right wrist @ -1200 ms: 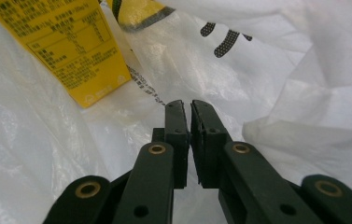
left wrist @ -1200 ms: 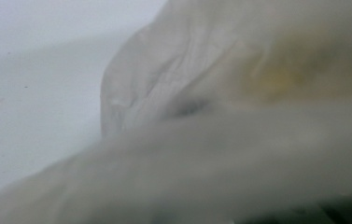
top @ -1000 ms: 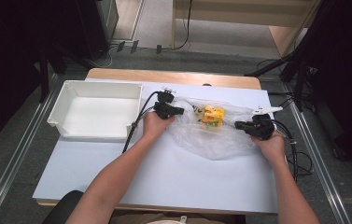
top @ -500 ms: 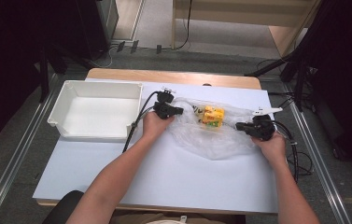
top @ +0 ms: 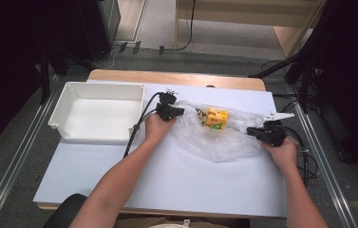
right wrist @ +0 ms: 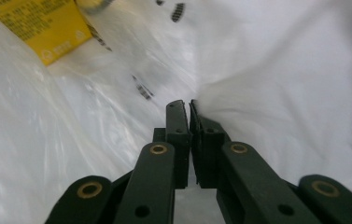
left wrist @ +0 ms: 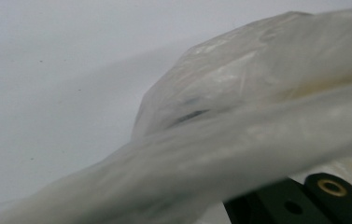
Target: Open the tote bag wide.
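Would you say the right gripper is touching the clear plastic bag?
Touching. In the right gripper view the right gripper has its jaws shut on a fold of the plastic bag.

On the desk [top: 176,180] I count one clear plastic bag [top: 214,142], one yellow carton [top: 216,118] inside it, one white tray [top: 98,114] at left, and two grippers.

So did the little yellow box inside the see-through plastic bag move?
No. The small yellow box in the clear plastic bag sits in the same spot as before, just as far to the right of the white plastic tray.
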